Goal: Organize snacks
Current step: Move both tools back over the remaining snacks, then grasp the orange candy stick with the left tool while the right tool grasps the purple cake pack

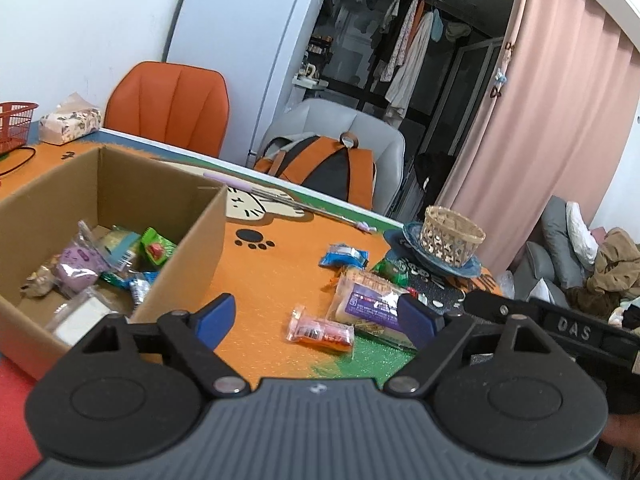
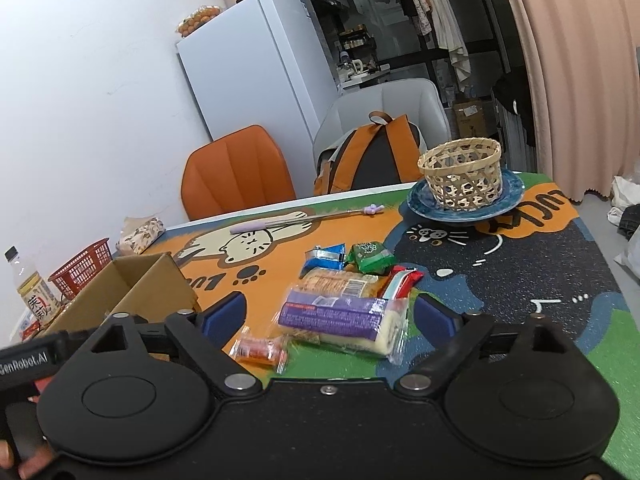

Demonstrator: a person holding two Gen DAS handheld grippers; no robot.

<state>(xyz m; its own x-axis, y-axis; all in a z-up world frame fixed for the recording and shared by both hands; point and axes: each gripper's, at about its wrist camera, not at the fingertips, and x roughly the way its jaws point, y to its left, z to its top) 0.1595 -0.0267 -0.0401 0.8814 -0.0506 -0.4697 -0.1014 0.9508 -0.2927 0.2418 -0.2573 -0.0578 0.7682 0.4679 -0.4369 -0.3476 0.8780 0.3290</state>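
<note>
- A table mat [image 2: 520, 272] printed with cartoon cats in orange, green and dark blue covers the tabletop; its far edge meets a white wall.
- Behind the table stand an orange chair [image 2: 240, 168] and a pale grey chair carrying an orange-and-black backpack [image 2: 372, 156]; a white fridge [image 2: 256, 76] sits in the corner, and a pink curtain [image 1: 560, 100] hangs to the right beside a rack of clothes.
- At the mat's far right corner a woven basket [image 2: 462, 174] stands upright on a blue plate [image 2: 516, 192].
- A cardboard box [image 1: 120, 184], open at the top, sits on the left of the mat and already holds several wrapped snacks [image 1: 80, 268]. Beyond it are a red mesh basket [image 2: 82, 264], a tissue pack [image 1: 68, 122] and a bottle [image 2: 32, 284].
- The loose snacks lie in a cluster right of the box: a purple-labelled cake roll [image 2: 340, 320] whose long axis runs left to right across the right wrist view, a cracker packet [image 2: 340, 282] just behind it and roughly parallel, a green packet [image 2: 370, 256], a blue packet [image 2: 326, 256], and a small orange packet [image 2: 260, 350] nearest the cameras, lying alone.
- The left gripper [image 1: 316, 316] hovers above the mat beside the box, jaws spread wide, holding nothing.
- The right gripper [image 2: 330, 320] hangs over the cake roll, jaws likewise apart and not touching it.
</note>
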